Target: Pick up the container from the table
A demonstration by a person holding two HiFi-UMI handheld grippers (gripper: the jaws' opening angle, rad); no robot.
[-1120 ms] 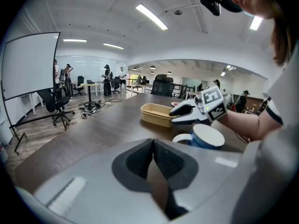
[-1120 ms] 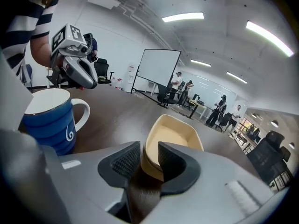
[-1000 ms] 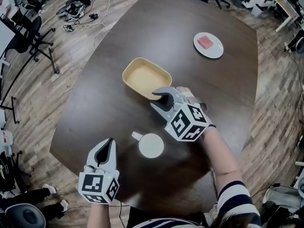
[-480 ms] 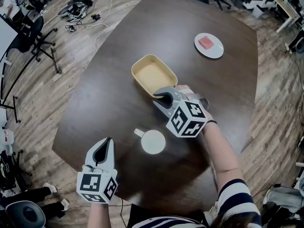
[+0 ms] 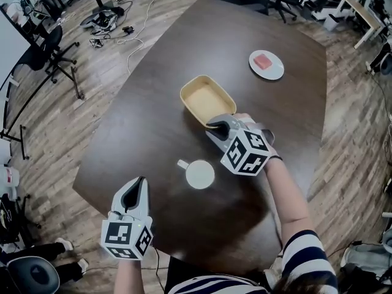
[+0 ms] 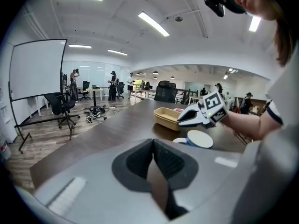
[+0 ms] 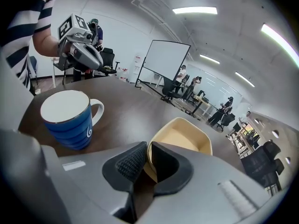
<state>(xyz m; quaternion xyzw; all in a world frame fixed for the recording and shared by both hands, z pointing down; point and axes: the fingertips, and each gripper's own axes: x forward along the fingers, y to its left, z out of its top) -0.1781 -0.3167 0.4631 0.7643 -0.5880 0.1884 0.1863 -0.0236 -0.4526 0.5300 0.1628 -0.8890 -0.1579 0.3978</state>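
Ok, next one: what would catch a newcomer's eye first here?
The right gripper at the middle of the dark table, its jaws closing on the near rim of a tan container. Next, a blue mug stands just nearer the person, and the left gripper hangs shut and empty by the table's near edge.
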